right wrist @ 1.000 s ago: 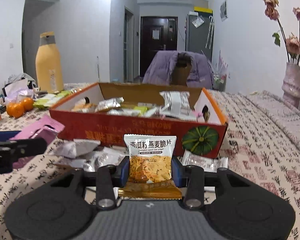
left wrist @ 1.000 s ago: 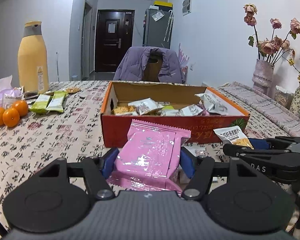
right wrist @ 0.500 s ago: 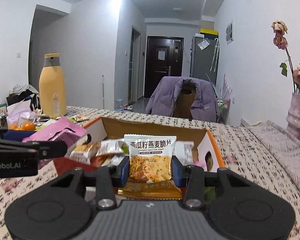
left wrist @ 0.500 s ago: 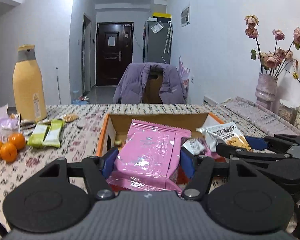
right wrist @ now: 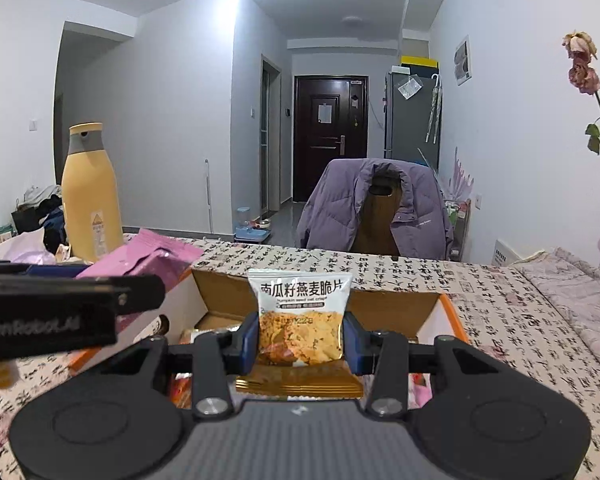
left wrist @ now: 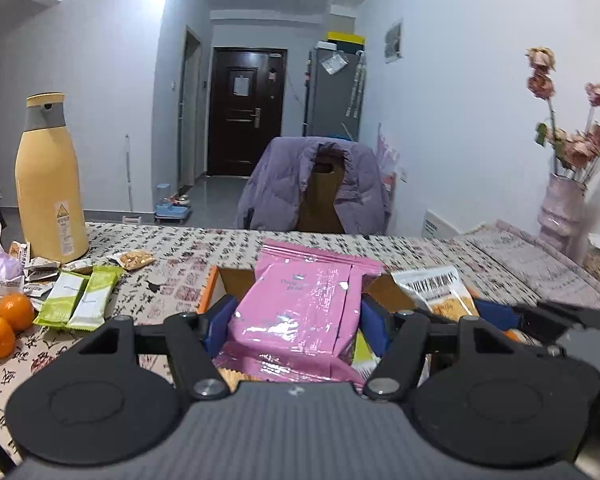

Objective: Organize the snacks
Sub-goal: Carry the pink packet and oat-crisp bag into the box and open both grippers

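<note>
My left gripper point(left wrist: 298, 322) is shut on a pink snack packet point(left wrist: 300, 308), held upright above the near part of the orange cardboard box point(left wrist: 210, 292). My right gripper point(right wrist: 300, 342) is shut on a white pumpkin-seed oat crisp packet point(right wrist: 300, 312) over the same box point(right wrist: 448, 312), whose far wall and side flaps show behind it. The two grippers hang side by side: the crisp packet point(left wrist: 440, 292) shows right of the pink one in the left wrist view, and the pink packet point(right wrist: 148, 258) shows at left in the right wrist view. Most of the box's contents are hidden by the grippers.
On the patterned tablecloth at left stand a tall yellow bottle point(left wrist: 48, 184), two green bars point(left wrist: 80, 300), loose wrappers and oranges point(left wrist: 4, 324). A chair draped with a purple jacket point(left wrist: 316, 184) is beyond the far edge. A vase of dried roses point(left wrist: 560, 208) stands at right.
Both grippers have risen and moved forward with their packets, from the table in front of the box to above it. The box front has dropped out of view beneath them.
</note>
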Tool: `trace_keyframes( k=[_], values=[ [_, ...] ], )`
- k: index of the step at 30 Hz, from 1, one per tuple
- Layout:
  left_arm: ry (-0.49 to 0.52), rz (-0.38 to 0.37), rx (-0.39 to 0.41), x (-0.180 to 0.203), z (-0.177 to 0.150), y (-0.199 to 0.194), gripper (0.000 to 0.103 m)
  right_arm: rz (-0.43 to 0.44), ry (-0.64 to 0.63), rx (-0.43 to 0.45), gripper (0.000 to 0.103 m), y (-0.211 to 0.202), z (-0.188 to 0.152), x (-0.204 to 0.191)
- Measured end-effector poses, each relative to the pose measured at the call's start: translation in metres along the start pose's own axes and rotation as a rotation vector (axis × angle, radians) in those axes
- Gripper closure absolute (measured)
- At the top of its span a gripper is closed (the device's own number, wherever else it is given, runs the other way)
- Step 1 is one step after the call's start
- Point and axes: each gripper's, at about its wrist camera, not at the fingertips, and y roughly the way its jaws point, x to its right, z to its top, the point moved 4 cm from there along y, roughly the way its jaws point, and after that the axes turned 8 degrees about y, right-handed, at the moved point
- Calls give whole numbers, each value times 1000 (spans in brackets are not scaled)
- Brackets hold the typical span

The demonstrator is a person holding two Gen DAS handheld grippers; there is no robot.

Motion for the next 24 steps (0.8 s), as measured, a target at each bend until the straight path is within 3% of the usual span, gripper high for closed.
trace_keyframes(
  k=[6, 11, 18, 20, 22, 24],
  values=[
    [-56, 46, 45, -14, -12, 24, 37, 8, -5, 40, 62, 18, -15, 6],
    [-21, 41, 20, -14, -21, 35, 37, -5, -20, 37, 62, 21, -20, 7],
    [-48, 37, 7, -20, -28, 39, 32, -34, -9, 5, 59, 28, -25, 9],
    [-62, 32, 27, -22, -28, 35, 6, -36, -4, 16, 52, 26, -26, 9],
    [-69, 38, 57, -22, -27, 29, 0, -39, 4, 25, 22, 25, -27, 10],
    [-71, 44, 72, -23, -25, 25, 0, -43, 10, 35, 8, 23, -27, 12]
  ],
)
